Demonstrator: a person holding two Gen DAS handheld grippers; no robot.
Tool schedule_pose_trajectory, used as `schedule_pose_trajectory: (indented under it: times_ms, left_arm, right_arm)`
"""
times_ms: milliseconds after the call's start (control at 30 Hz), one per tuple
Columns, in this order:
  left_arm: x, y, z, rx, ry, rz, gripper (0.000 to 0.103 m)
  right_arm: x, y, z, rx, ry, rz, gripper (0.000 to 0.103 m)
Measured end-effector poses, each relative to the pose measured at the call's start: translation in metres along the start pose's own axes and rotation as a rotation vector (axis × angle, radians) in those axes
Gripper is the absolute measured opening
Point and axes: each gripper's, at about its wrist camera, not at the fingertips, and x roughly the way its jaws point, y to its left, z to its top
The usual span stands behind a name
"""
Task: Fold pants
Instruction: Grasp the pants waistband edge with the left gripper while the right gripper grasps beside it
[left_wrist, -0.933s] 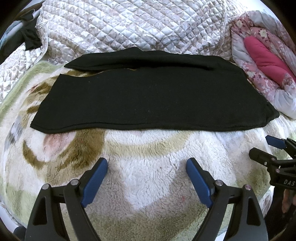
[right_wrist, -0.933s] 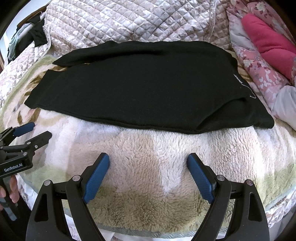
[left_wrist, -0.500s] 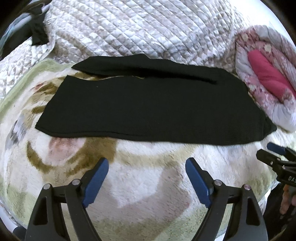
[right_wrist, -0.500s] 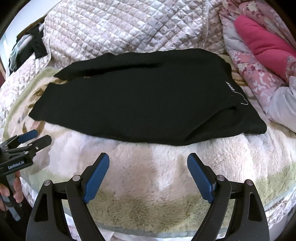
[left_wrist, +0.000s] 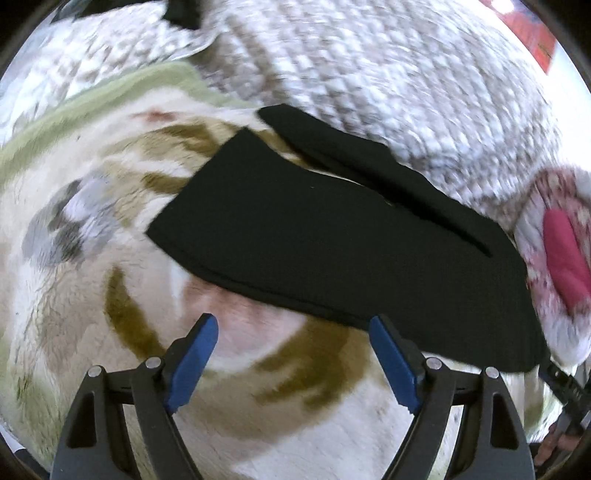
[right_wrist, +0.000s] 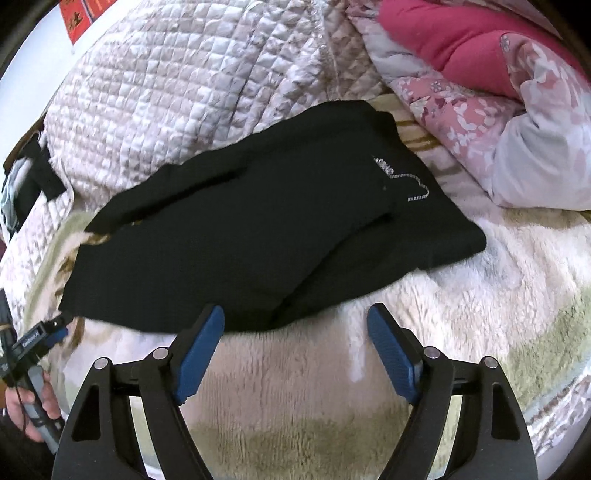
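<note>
Black pants lie flat on a fluffy cream blanket, the two legs side by side and the leg ends to the left. In the right wrist view the pants show a small silver mark near the waist end at the right. My left gripper is open and empty, just short of the pants' near edge toward the leg end. My right gripper is open and empty, its left fingertip at the near edge. The left gripper also shows in the right wrist view.
A quilted pale bedspread rises behind the pants. A pink floral duvet is bunched at the right. Dark clothes hang at the far left. The fluffy blanket spreads in front and to the right.
Both grippers have moved closer to the pants and turned, the left toward the leg end, the right toward the waist end. Both stay open. The pants have not moved.
</note>
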Motion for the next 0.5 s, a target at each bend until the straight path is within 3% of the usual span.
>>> schedule_pose_trajectory:
  times_ms: [167,300,367,433,500]
  left_arm:
    - [0.011,0.015,0.011,-0.04,-0.017,-0.036,0.083]
    - [0.022,0.02,0.021,-0.05,-0.032,-0.024,0.08]
    - [0.025,0.019,0.025,-0.038,-0.044,-0.003,0.071]
    - [0.03,0.023,0.029,-0.051,-0.044,0.023,0.058]
    - [0.033,0.027,0.033,-0.067,-0.052,0.038,0.047]
  right_arm:
    - [0.012,-0.014,0.015,0.05,-0.035,0.018,0.08]
    - [0.019,-0.023,0.026,0.108,-0.051,0.028,0.079]
    - [0.019,-0.026,0.029,0.124,-0.068,0.012,0.072]
    - [0.017,-0.03,0.029,0.142,-0.092,-0.002,0.052]
    - [0.021,-0.035,0.03,0.16,-0.093,-0.007,0.044]
